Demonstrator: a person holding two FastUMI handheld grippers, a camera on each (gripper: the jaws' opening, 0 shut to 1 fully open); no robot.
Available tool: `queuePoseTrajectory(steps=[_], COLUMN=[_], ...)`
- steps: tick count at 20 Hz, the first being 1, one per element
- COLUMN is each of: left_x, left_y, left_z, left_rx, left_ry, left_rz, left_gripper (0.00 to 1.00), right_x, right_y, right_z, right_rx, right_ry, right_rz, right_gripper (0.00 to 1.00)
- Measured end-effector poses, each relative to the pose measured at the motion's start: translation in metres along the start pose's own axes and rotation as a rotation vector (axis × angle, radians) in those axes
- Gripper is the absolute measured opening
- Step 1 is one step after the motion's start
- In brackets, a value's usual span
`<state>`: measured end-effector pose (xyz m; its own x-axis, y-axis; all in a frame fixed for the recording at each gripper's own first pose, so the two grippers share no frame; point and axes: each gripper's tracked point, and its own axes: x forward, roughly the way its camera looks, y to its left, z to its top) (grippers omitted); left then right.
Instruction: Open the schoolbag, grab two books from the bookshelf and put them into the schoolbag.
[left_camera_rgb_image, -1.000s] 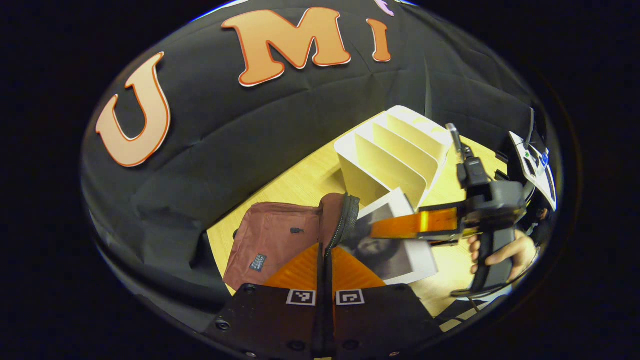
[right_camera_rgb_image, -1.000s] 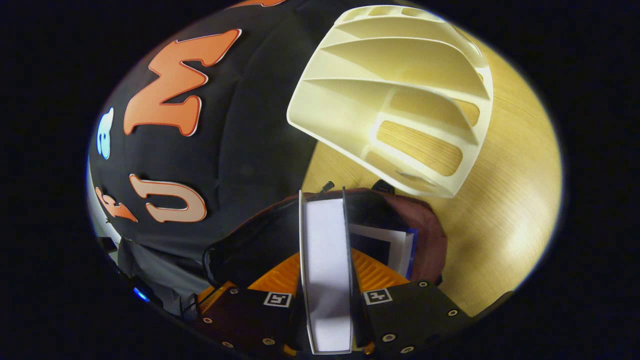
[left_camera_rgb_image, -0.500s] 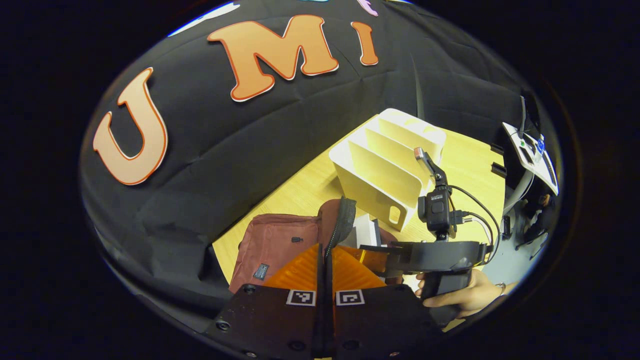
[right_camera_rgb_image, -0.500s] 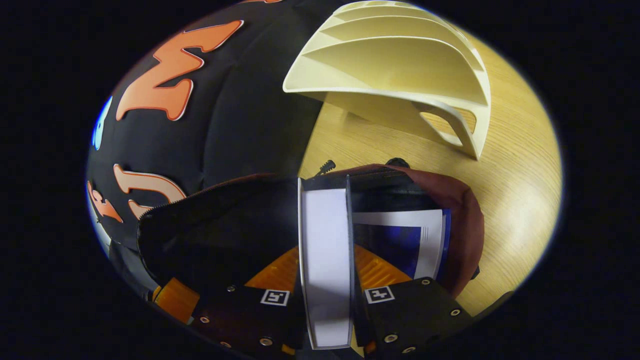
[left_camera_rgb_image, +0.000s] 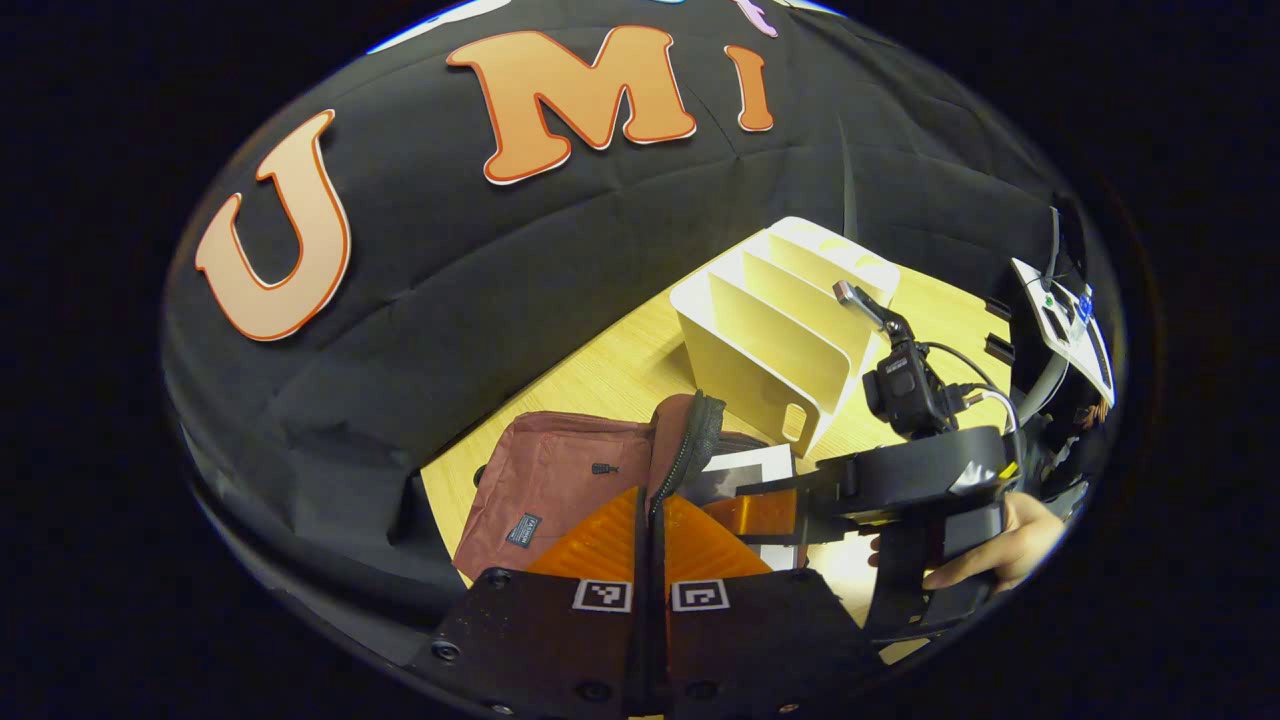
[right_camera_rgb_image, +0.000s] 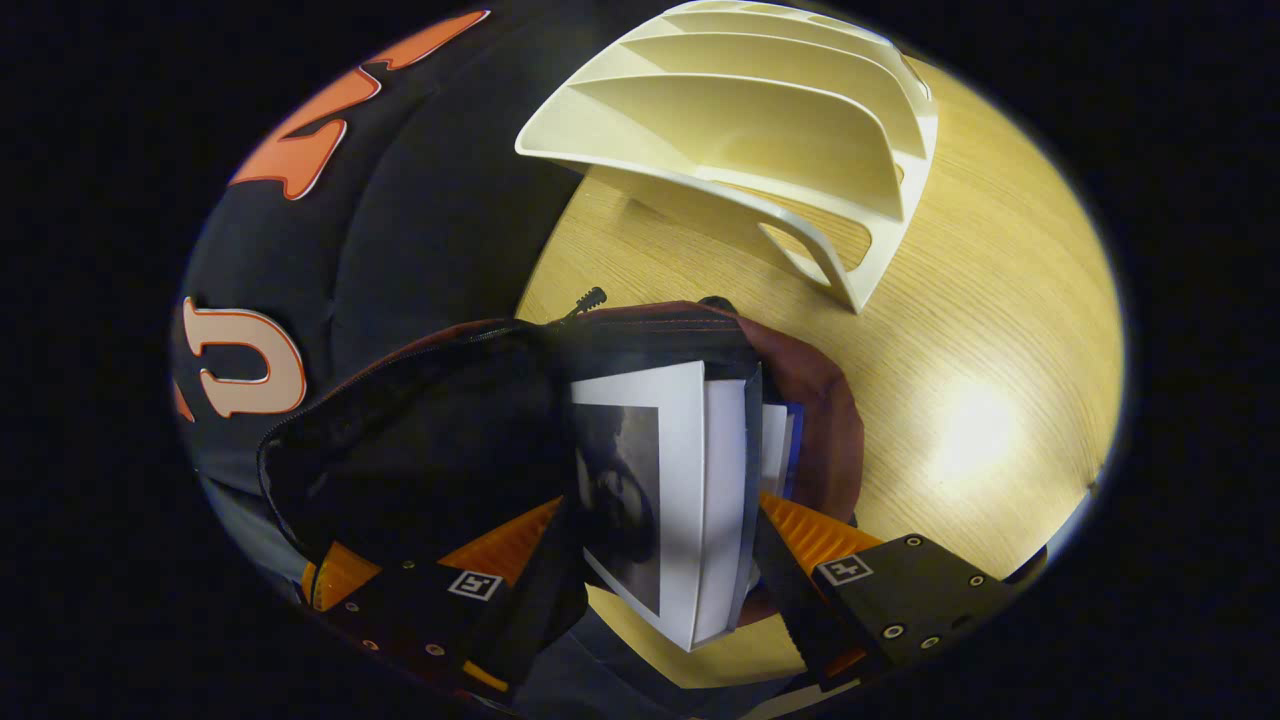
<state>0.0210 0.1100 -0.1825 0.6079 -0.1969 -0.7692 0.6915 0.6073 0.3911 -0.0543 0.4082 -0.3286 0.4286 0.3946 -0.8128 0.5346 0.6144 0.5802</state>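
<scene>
Holding the mouth of the schoolbag up, the left tongs are pressed together on the zipper edge of its flap, so the opening stays wide for whatever goes in. The bag lies on the table, near the left side of the bookshelf, whose slots look bare, which suggests both books have been taken out.

In the right gripper view, the right tongs stand spread, with the second book between them, tilted and partly inside the bag's dark opening. Whether either finger presses on it is hard to tell; the grip looks let go. Just behind it, the first book shows a blue edge, already inside. The second book probably needs a push to settle fully.

In the left gripper view, a hand grips the right tool's handle at the far right.
</scene>
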Motion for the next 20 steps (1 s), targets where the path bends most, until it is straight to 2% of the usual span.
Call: queuePoseTrajectory(steps=[2,6,10,14,15,17,20], left_x=[0.002,0.006,0.009,0.013,0.013,0.014,0.015], left_y=[-0.001,-0.010,-0.019,-0.043,-0.053,-0.074,-0.096], left_z=[-0.004,-0.011,-0.018,-0.027,-0.029,-0.031,-0.028], left_rx=[-0.011,-0.038,-0.074,-0.148,-0.177,-0.229,-0.282], left_ry=[0.001,0.010,0.033,0.085,0.101,0.126,0.131], left_rz=[-0.004,-0.024,-0.020,-0.017,-0.027,-0.016,0.061], left_gripper=[0.01,0.01,0.01,0.08,0.29,0.42,0.85], right_x=[-0.008,-0.030,-0.052,-0.072,-0.078,-0.087,-0.099], right_y=[-0.014,-0.033,-0.056,-0.075,-0.080,-0.092,-0.118], right_z=[0.017,0.046,0.072,0.098,0.104,0.112,0.127], right_rx=[-0.045,-0.035,-0.085,-0.176,-0.201,-0.254,-0.353], right_ry=[-0.031,-0.060,-0.065,-0.043,-0.028,0.014,0.052], right_rz=[-0.033,-0.041,-0.058,-0.064,-0.064,-0.063,-0.078], right_gripper=[0.98,0.98,0.98,0.98,0.98,0.98,0.98])
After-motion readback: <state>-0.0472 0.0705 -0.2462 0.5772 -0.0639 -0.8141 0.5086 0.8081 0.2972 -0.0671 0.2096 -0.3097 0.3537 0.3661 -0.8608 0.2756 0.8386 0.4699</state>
